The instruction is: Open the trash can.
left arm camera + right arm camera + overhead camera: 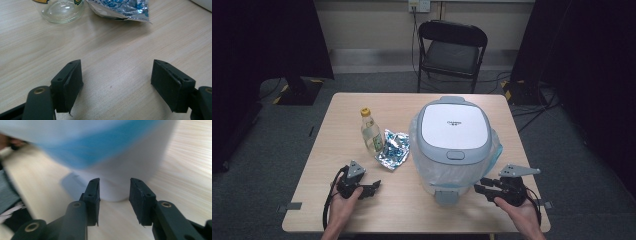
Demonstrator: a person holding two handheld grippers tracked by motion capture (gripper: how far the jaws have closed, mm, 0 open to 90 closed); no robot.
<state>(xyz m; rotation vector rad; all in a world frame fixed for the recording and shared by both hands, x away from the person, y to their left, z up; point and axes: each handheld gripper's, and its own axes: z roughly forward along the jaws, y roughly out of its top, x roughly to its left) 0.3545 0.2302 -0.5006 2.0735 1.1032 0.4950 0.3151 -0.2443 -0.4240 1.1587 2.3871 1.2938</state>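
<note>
While the white bin (455, 145) stands upright at centre right, pedal toward the bottom edge, the right gripper (482, 188) is half-closed at its base, gripping nothing; the left gripper (373, 187) gapes, lower left.

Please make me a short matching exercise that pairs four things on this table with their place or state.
Things:
1. bottle
2. foil packet
3. bin
4. left tool

Places or states:
A. crumpled, lying flat between two other things
B. jaws wide apart over bare wood
C. lid shut, lined with a plastic bag
D. upright, yellow cap, left of the packet

Pairs: 1-D, 2-A, 3-C, 4-B
</note>
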